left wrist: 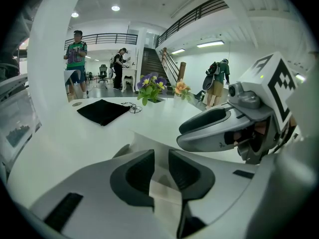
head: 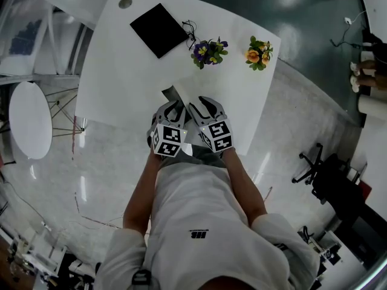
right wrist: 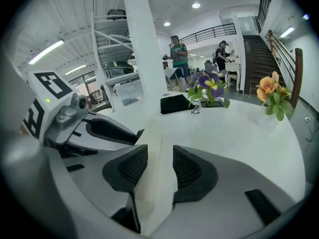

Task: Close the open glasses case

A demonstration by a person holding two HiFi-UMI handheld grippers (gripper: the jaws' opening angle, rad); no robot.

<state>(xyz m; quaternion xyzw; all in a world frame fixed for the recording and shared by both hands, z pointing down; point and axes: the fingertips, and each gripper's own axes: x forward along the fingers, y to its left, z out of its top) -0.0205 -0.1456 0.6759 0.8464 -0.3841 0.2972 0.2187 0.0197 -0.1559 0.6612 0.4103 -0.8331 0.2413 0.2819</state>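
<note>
**Glasses case pinched by both grippers at the table's near edge**

Glasses case [head: 173,95] sits at the near edge of the white table [head: 121,83], right in front of the person. One grey flap stands up between the two tools. The left gripper [head: 177,107] and the right gripper [head: 193,106] come in side by side, tips almost touching. In the left gripper view the fingers [left wrist: 137,176] are drawn nearly together, with a pale panel of the case [left wrist: 164,198] caught between them. The right gripper view shows the same, its fingers [right wrist: 127,171] close on a pale folded panel [right wrist: 151,148]. Both look clamped on the case, not empty.

What could go wrong, as I judge it:
- The panel looks thin and smooth, so it may slip out of a light pinch as the flap is folded over.
- If the two tools pull unevenly, the flap may crease or shut crooked.
- The case is so near the edge that a push towards the person could slide it off the table.
- The grippers are crowded together and may knock each other.

Count:
- One case and two grippers.
- Two flower pots, one purple [head: 208,51] and one orange [head: 259,52].
- One black flat cloth [head: 158,29].
- One thin wiry thing [head: 190,26] just beside the cloth, possibly the glasses. It is well apart from the case.
</note>
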